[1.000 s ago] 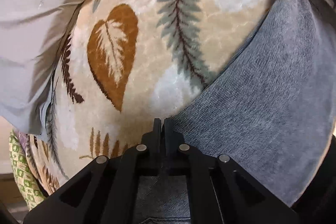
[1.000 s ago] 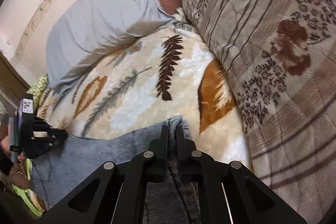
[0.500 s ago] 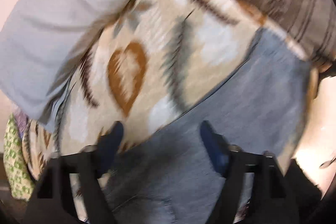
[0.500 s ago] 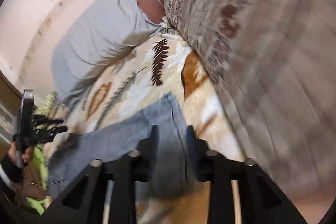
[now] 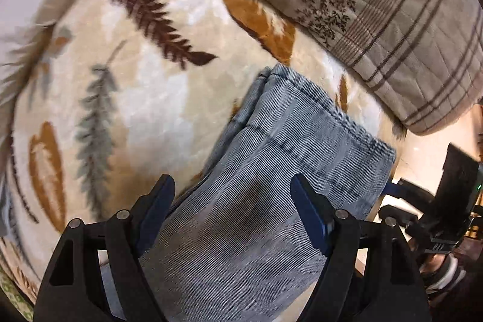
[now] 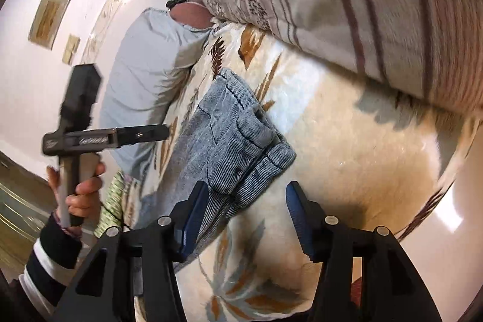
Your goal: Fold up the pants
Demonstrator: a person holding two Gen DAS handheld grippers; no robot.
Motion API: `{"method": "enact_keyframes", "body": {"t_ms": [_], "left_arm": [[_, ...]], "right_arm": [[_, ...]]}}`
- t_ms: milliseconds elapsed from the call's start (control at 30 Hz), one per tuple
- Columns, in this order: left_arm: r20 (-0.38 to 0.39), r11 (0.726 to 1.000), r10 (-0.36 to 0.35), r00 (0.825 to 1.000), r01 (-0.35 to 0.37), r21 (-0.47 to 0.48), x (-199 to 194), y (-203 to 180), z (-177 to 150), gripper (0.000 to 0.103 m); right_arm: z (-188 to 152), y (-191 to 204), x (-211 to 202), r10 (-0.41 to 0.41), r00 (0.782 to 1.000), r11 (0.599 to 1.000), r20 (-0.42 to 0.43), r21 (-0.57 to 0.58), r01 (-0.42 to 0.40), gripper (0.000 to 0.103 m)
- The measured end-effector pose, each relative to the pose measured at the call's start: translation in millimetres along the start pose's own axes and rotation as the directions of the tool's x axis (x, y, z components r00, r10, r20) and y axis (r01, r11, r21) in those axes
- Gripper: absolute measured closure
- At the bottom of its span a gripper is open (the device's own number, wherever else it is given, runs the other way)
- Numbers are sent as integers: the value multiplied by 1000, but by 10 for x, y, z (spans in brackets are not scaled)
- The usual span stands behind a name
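Blue-grey ribbed pants (image 5: 271, 216) lie folded on the leaf-patterned blanket (image 5: 145, 98), hem edge toward the striped quilt. My left gripper (image 5: 231, 189) hovers over them pointing down, open, blue pads clear of the cloth. In the right wrist view the pants (image 6: 229, 141) show pocket and waistband layers stacked near the bed's edge. My right gripper (image 6: 246, 201) is low in front of that corner, its jaws opening. The cloth lies by the left pad but is not pinched. The left gripper (image 6: 90, 135) appears there too, held in a hand.
A thick striped, flowered quilt (image 5: 362, 5) is bunched along the far side. A pale grey pillow (image 6: 145, 74) lies at the head end. The bed's edge and shiny floor (image 5: 422, 147) are at the right. A person's hand and striped sleeve (image 6: 60, 231) are at the left.
Both grippers were shut on the pants and have let go and opened. The left one swung across toward the hem end. The right one dropped and rolled toward the bed's edge.
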State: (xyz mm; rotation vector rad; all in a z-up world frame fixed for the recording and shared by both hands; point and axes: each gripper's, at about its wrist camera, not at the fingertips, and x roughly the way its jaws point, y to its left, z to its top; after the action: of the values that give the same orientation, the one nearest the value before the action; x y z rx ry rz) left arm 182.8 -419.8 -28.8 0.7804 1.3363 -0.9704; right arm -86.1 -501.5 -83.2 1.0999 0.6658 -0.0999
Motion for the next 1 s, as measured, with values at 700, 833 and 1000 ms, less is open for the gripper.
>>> {"method": "enact_keyframes", "body": {"t_ms": [700, 833, 1000], "left_arm": [[-105, 967, -73, 992, 96, 236, 624, -227, 564, 19], [-62, 954, -89, 994, 103, 281, 634, -318, 641, 20], [8, 931, -113, 994, 103, 350, 495, -549, 522, 64]], "right_arm": [[83, 69, 227, 158, 982, 987, 103, 15, -161, 47], [115, 8, 307, 166, 982, 985, 94, 26, -169, 77], [102, 26, 297, 159, 983, 987, 97, 11, -160, 81]]}}
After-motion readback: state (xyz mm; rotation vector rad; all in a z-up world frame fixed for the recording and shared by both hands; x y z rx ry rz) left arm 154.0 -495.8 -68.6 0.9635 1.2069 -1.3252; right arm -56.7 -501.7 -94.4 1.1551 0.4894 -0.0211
